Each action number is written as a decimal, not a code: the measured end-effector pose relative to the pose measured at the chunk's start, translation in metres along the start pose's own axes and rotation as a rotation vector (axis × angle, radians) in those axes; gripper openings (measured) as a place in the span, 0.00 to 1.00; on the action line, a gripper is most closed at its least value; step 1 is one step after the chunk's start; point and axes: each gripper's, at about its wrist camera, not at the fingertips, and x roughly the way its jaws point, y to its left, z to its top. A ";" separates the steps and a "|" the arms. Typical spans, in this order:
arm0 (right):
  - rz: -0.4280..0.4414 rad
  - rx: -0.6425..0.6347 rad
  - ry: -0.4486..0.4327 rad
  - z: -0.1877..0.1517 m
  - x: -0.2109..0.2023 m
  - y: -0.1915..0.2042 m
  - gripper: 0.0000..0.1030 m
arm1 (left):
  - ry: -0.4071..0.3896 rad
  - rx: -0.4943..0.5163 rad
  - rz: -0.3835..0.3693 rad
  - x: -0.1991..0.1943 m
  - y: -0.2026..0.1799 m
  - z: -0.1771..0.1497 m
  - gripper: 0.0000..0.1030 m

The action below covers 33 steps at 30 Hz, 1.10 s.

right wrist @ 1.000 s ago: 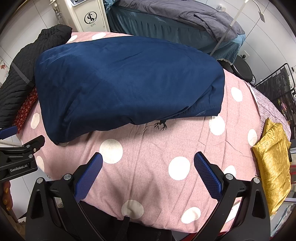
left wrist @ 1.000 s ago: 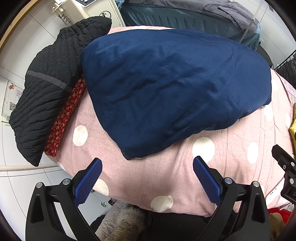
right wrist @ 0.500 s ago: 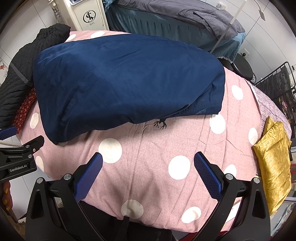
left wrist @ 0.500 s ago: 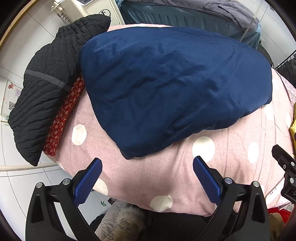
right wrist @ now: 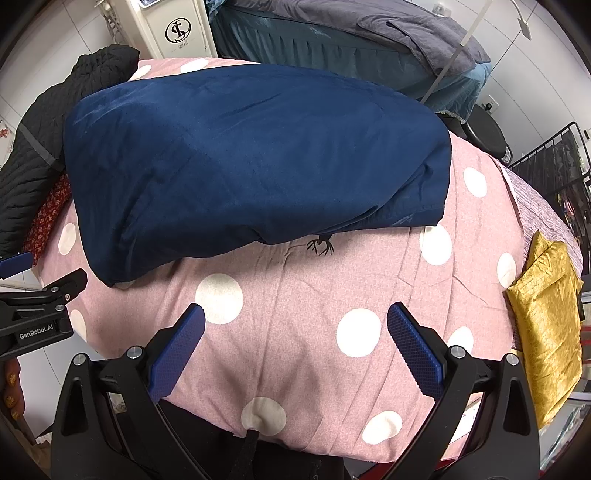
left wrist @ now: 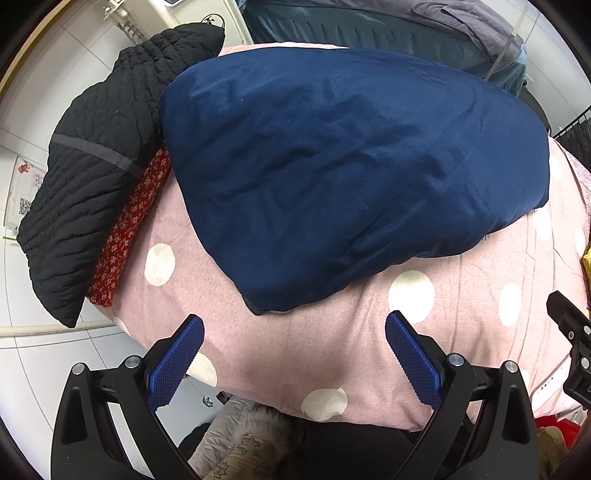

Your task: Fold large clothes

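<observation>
Left wrist view: looks forward and down along the left tool (left wrist: 294,354), near the pink dotted bed cover (left wrist: 332,354), left side.
Right wrist view: same heading along the right tool (right wrist: 295,345), further right.
Shared: navy garment (left wrist: 351,166), black quilted coat (right wrist: 33,147).

Read "GenRobot.AI" in white letters on the black body of the left gripper (right wrist: 37,328), seen at the left edge of the right wrist view. Made out a round black emblem with intertwined letters, seemingly "S" and "L", on the white appliance (right wrist: 177,31) beyond the table; small print beneath it too tiny to read. Spotted a QR code and red marks on a paper sheet (left wrist: 27,192) at the far left of the left wrist view, its text illegible. Found nothing else readable.
</observation>
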 end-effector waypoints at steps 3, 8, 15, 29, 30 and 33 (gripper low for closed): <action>-0.001 0.000 0.002 0.001 0.000 0.000 0.95 | 0.005 -0.005 0.000 0.002 0.001 0.001 0.94; -0.002 0.003 0.008 0.000 0.002 0.000 0.95 | 0.007 -0.001 -0.003 0.004 -0.002 0.003 0.94; -0.003 0.010 0.016 0.001 0.004 -0.002 0.95 | 0.010 0.003 0.007 0.006 -0.004 0.006 0.94; 0.007 0.077 0.038 0.002 0.012 -0.018 0.95 | -0.026 0.011 -0.012 0.009 -0.007 0.029 0.94; 0.007 0.080 0.039 0.003 0.013 -0.019 0.95 | -0.026 0.014 -0.013 0.010 -0.008 0.030 0.94; 0.013 0.092 0.040 0.004 0.015 -0.022 0.95 | -0.044 0.025 -0.013 0.009 -0.007 0.036 0.94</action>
